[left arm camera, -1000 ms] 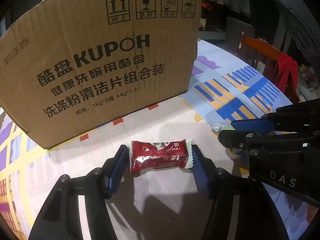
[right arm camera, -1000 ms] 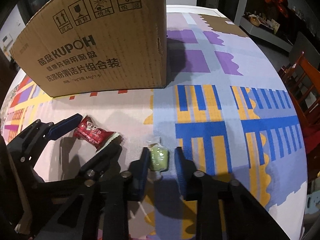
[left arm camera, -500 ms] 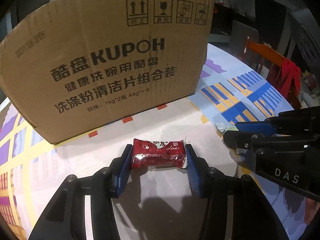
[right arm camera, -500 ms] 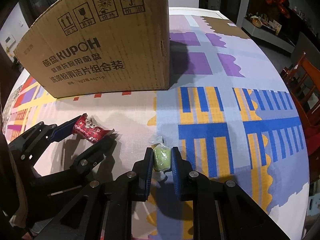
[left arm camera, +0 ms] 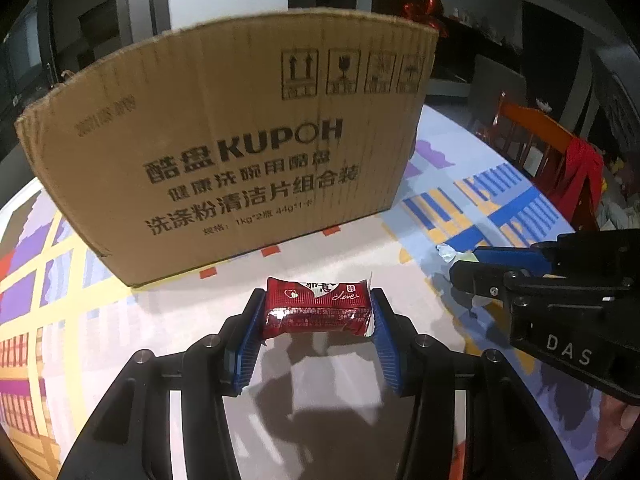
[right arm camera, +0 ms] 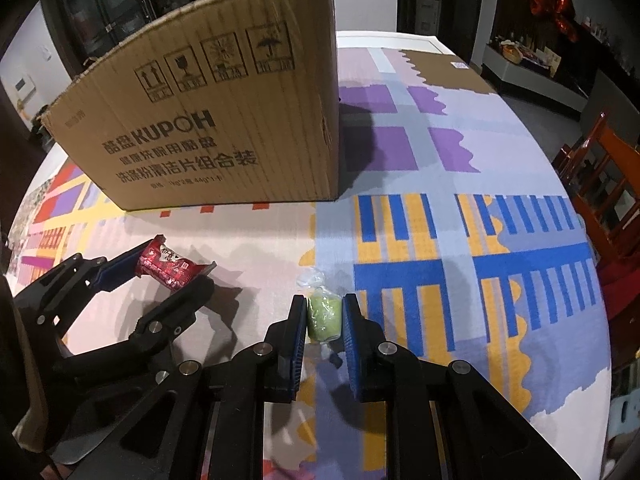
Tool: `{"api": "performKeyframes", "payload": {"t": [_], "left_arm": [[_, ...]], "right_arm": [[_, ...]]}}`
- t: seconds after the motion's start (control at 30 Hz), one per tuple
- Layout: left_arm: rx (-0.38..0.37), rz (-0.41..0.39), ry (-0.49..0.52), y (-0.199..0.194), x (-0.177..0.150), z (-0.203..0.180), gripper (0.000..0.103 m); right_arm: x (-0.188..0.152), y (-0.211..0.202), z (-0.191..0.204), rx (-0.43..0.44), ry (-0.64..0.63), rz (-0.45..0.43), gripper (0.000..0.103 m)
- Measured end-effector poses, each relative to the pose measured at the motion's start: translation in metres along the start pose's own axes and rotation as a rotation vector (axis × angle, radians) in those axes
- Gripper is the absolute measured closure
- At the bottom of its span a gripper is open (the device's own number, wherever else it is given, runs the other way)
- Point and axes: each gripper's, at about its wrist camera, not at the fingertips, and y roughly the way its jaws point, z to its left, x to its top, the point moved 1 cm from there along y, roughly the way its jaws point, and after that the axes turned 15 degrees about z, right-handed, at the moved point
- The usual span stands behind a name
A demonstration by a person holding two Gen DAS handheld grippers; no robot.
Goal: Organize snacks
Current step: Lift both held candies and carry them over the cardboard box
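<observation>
Snacks sit in both grippers right now, one in each. The left gripper (left arm camera: 318, 312) squeezes a red candy bar (left arm camera: 316, 307) by its two short ends, and its blue pads (left arm camera: 248, 332) press right on the shiny wrapper. Its jaws were closing in on the bar a moment ago, and the bar is between them. A shadow shows on the cloth under the bar, so it looks lifted a little off the table. The right gripper (right arm camera: 324, 318) is clamped tight on a small green candy (right arm camera: 323, 317) in a clear wrapper, and the twisted end of the wrapper sticks out past the fingertips. In the right view the left gripper (right arm camera: 172, 268) shows to the left with the red candy bar (right arm camera: 168, 268) in it, near the green candy but not touching it. Under both lies a tablecloth (right arm camera: 440, 240) with blue, yellow and purple blocks. Farther back on the cloth stands a big cardboard box (left arm camera: 240, 152) with black letters on its side, well apart from both snacks. Off to the right, past the edge of the table, is an orange wooden chair (left arm camera: 536, 128) with a red cloth (left arm camera: 580, 176) hanging on it.
</observation>
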Motion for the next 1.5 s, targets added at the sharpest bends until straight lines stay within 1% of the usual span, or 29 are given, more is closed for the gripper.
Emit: {"api": "performKeyframes", "payload": {"t": [0.27,1.0,1.5], "left_arm": [[0.033,-0.005,-0.036,-0.022,0.000,0.001,0.053],[0.064,-0.037,-0.115,-0.075,-0.001,0.011,0.053],[0.104,-0.077,-0.169,-0.113,0.007,0.026,0.053]], "right_arm": [[-0.004,-0.022,0.006,0.005,-0.013,-0.031,0.084],[-0.001,-0.074,0.019,0.008,-0.051,-0.127,0.084],[0.011,-0.116,0.035,0.011,-0.085,-0.214,0.084]]}}
